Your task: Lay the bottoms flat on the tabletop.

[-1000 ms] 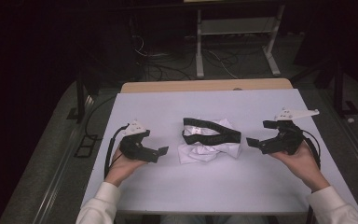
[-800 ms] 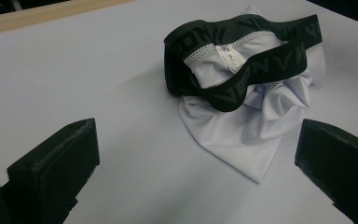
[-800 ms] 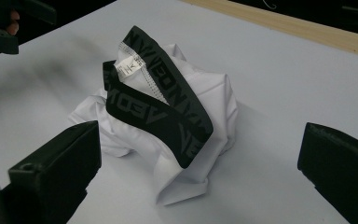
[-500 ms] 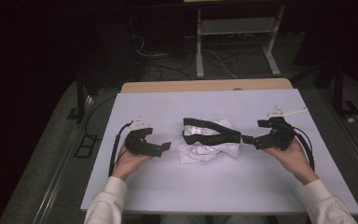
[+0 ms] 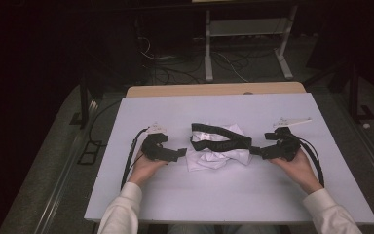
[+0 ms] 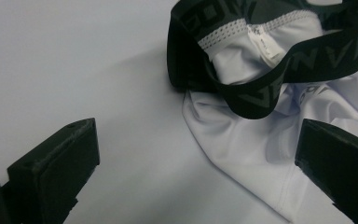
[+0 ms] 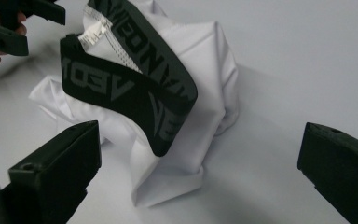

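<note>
A crumpled pair of white briefs (image 5: 209, 159) with a black lettered waistband (image 5: 219, 142) lies in the middle of the white table (image 5: 224, 204). My left gripper (image 5: 179, 153) is open at the garment's left edge, and in the left gripper view (image 6: 198, 140) its jaws straddle the white fabric (image 6: 247, 144) below the waistband (image 6: 261, 95). At the garment's right edge my right gripper (image 5: 254, 151) is open too. Its jaws (image 7: 198, 135) frame the briefs (image 7: 209, 60) and the waistband (image 7: 135, 88). Neither gripper holds anything.
A wooden strip (image 5: 214, 90) runs along the table's far edge. Beyond it, cables (image 5: 175, 68) lie on the dark floor beside a metal stand (image 5: 243, 34). Bare table surface lies in front of and behind the garment.
Both grippers have moved inward along the table toward the briefs, the right one coming left and the left one coming right. The garment has not moved.
</note>
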The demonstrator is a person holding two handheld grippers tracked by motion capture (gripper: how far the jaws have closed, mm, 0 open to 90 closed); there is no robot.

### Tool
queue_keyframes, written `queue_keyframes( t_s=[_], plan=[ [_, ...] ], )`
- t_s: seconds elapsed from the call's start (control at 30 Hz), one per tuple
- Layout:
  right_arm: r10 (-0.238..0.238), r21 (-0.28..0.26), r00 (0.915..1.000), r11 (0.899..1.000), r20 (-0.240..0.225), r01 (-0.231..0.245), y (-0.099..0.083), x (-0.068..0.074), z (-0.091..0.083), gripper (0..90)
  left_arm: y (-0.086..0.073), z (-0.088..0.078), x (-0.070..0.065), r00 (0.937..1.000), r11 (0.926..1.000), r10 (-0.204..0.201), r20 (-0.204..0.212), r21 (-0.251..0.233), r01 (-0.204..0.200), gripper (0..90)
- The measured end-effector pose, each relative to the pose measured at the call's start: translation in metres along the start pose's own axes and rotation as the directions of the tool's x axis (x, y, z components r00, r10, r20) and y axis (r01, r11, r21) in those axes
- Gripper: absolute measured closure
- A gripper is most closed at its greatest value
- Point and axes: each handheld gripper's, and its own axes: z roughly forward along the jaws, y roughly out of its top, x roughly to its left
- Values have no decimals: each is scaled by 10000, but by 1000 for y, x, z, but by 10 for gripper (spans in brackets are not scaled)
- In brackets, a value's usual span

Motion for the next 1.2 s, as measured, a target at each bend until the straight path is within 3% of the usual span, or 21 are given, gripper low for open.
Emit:
queue_keyframes(
  t_s=[0.4,0.6,0.77,0.9,1.0,1.03,1.07,1.1,1.13,1.17,1.2],
  plan=[
    [-65,607,9997,9981,-250,80,-8,3,16,0,-2,13,-3,9990,9990,-306,327,339,295,0],
    [-89,814,9976,9966,-680,144,-10,3,20,138,-3,19,-9,9983,9981,-219,539,579,187,26],
    [-129,1033,9950,9944,-987,231,-14,3,24,165,-5,28,-12,9981,9969,-82,610,785,33,65],
    [-307,1254,9921,9910,-1218,461,-16,8,32,300,-5,35,-19,9987,9961,212,461,847,-250,82],
    [-476,1054,9901,9925,-1323,618,-15,12,34,494,-5,38,-26,9979,9957,454,470,784,-490,181],
    [-508,960,9887,9933,-1413,647,-15,12,35,554,-4,38,-28,9978,9951,565,335,799,-591,234],
    [-591,783,9864,9943,-1535,718,-13,13,34,713,-4,39,-30,9980,9951,597,191,774,-610,403],
    [-618,773,9866,9942,-1512,741,-12,13,33,771,-3,40,-31,9983,9955,558,149,758,-567,475],
    [-618,773,9866,9942,-1512,741,-12,13,33,771,-3,41,-31,9985,9958,519,188,742,-532,475],
    [-657,792,9867,9938,-1487,781,-9,13,31,826,-3,41,-32,9986,9960,502,156,728,-512,592],
    [-657,792,9867,9938,-1487,781,-9,13,31,826,-3,42,-33,9986,9962,530,73,691,-534,592]
  ],
)
